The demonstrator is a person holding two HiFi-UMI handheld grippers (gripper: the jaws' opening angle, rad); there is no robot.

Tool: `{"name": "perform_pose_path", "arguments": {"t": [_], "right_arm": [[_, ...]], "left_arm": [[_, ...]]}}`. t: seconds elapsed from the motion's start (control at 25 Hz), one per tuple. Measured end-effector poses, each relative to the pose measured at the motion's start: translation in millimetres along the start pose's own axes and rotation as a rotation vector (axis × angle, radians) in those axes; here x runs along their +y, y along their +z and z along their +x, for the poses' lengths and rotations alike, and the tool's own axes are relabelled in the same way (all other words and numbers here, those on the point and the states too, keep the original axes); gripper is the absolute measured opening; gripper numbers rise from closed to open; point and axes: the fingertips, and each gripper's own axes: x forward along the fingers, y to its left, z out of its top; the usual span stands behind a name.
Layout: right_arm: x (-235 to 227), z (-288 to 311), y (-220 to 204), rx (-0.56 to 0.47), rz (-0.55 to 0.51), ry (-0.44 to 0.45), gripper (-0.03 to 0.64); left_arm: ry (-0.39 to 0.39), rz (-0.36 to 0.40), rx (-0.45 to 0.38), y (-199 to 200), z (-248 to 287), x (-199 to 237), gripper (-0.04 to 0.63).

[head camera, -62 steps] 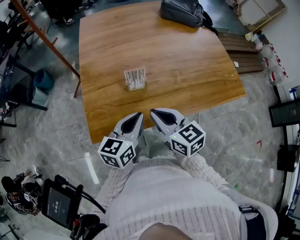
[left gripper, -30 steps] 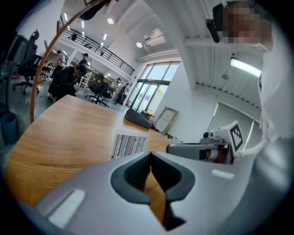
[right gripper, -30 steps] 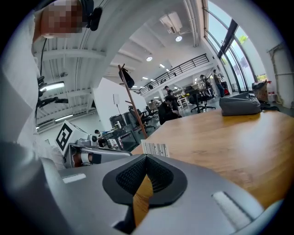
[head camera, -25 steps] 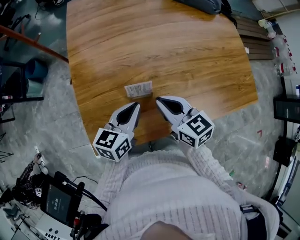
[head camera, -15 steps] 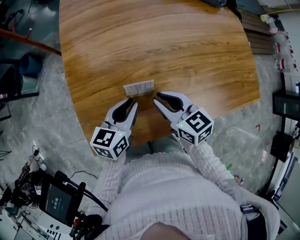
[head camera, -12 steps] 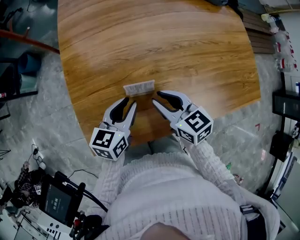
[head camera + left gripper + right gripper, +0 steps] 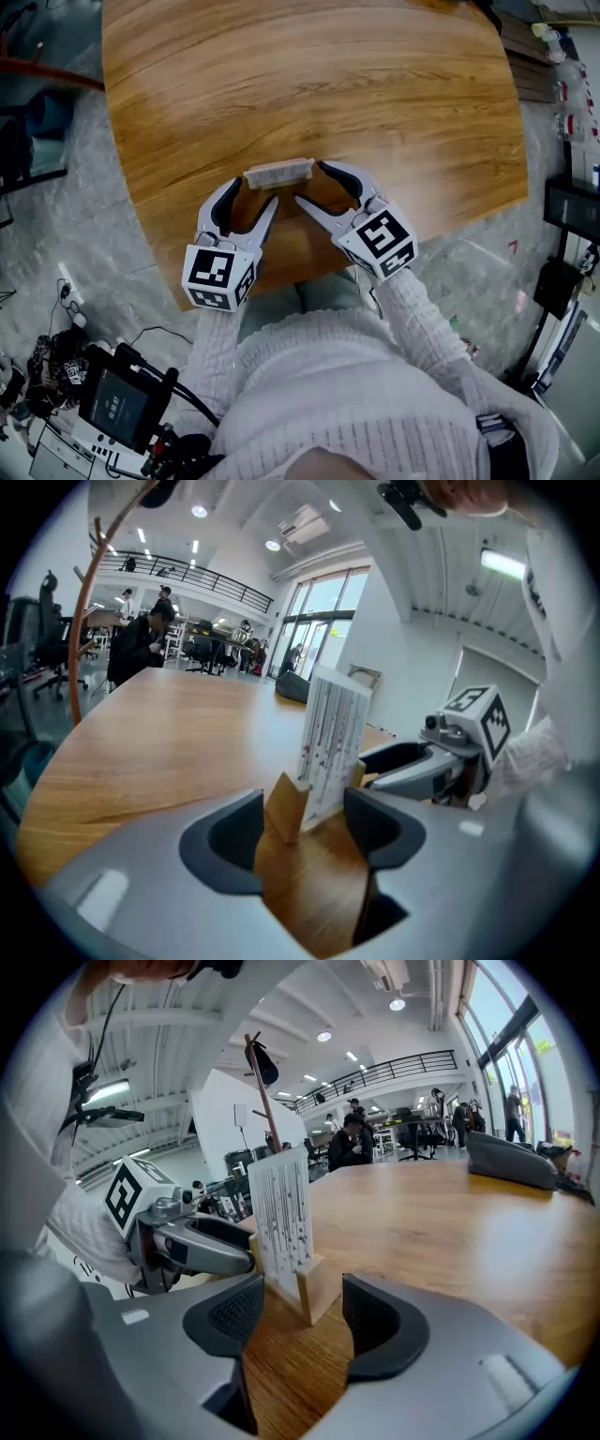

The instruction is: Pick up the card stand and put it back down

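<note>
1. Showing both grippers at the card stand [image 7: 278, 173], which sits upright on the wooden table [image 7: 328, 84], near its front edge and just ahead of the person.
2. The left gripper [image 7: 251, 195] has its jaws wide apart, having just been opening. The left end of the stand's wooden base lies between them, and the pads are not yet pressing on it.
3. The right gripper [image 7: 314, 185] is likewise spread wide after just opening. The right end of the base stands in the mouth of its jaws, with a gap on both sides.
4. The step in hand appears to be closing on the stand before the lift. It should go best if each gripper slides a little further on, so that the pads face the wooden base and not the thin card. Both should then close together and evenly, keeping the stand level.
5. One side closing first could push the light stand across the smooth tabletop.
6. The white card bears rows of fine dark print, too small to read. No brand shows. Each gripper's cube carries only black-and-white square markers.
</note>
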Motion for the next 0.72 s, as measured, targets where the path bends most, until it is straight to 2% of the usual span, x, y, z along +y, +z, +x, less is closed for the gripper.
{"name": "perform_pose_path", "arguments": {"t": [0.2,0.52,0.72], "right_arm": [[5,8,-3,0.039,-0.095,-0.015,0.255],[-2,31,-9,0.109,-0.214,-0.008,0.255],[-3,34,-8,0.121,-0.236,-0.013,0.252]], "left_arm": [[-0.010,0.080,0.009,1,1,-7,0.272],[-0.022,0.225,0.072,-8,19,-3,0.288],[-0.016,0.248,0.080,-7,18,-3,0.288]]}}
